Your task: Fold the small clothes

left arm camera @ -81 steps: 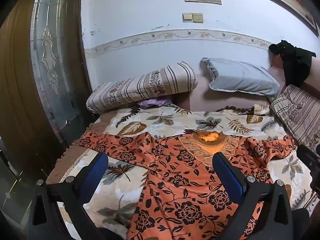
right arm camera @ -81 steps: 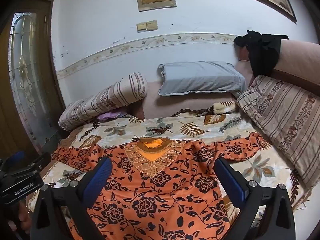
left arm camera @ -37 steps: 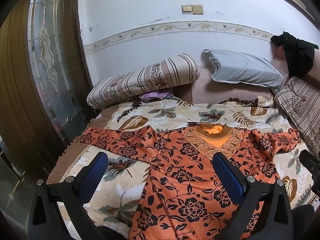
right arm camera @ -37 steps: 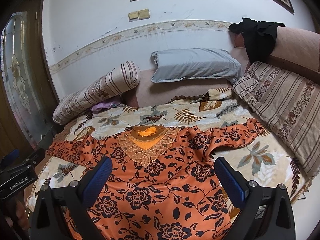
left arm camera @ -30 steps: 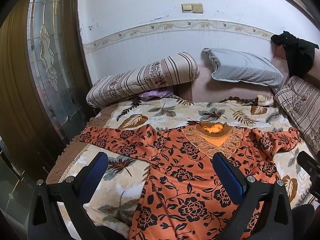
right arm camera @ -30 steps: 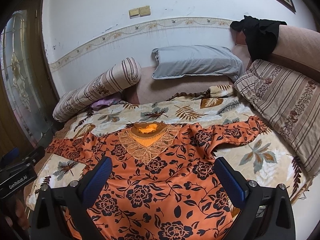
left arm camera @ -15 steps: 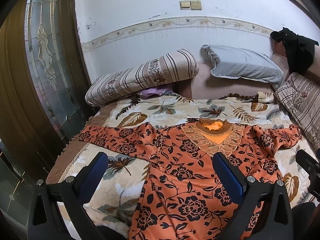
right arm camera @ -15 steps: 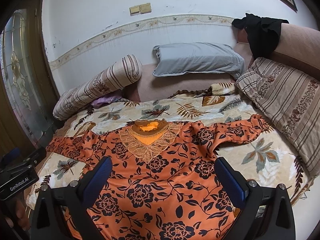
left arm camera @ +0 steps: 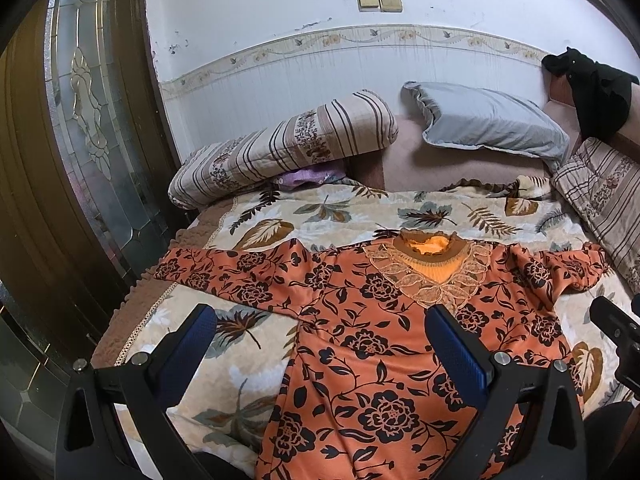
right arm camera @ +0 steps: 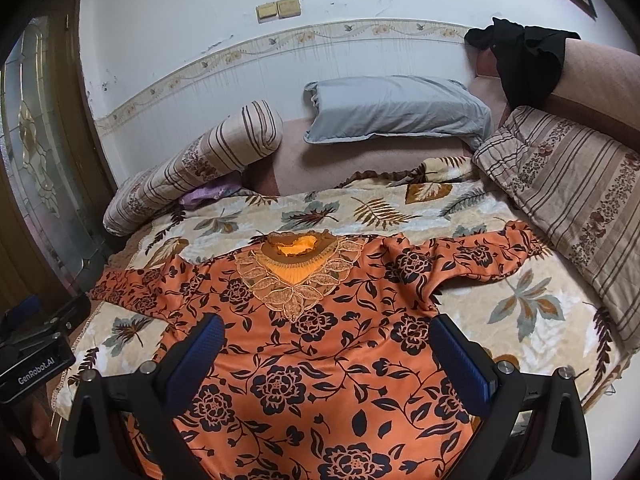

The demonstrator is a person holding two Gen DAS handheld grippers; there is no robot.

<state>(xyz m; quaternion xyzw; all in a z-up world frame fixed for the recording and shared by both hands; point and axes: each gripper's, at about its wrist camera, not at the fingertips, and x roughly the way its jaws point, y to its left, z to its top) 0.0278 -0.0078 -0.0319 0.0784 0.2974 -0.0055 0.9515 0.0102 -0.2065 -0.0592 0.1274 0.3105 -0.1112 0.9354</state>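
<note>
Orange floral top (left arm camera: 384, 340) flat on bed (left arm camera: 256, 232), collar toward pillows, sleeves spread sideways; left claw (left arm camera: 320, 336) & right claw (right arm camera: 328, 344) wide open, empty, above hem

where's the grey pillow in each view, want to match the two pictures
Left wrist view: grey pillow lies upper right, against the wall beyond the orange top.
Right wrist view: the pillow lies upper centre, right of the striped bolster.
Shared landmark: the lace collar of the top.
</note>
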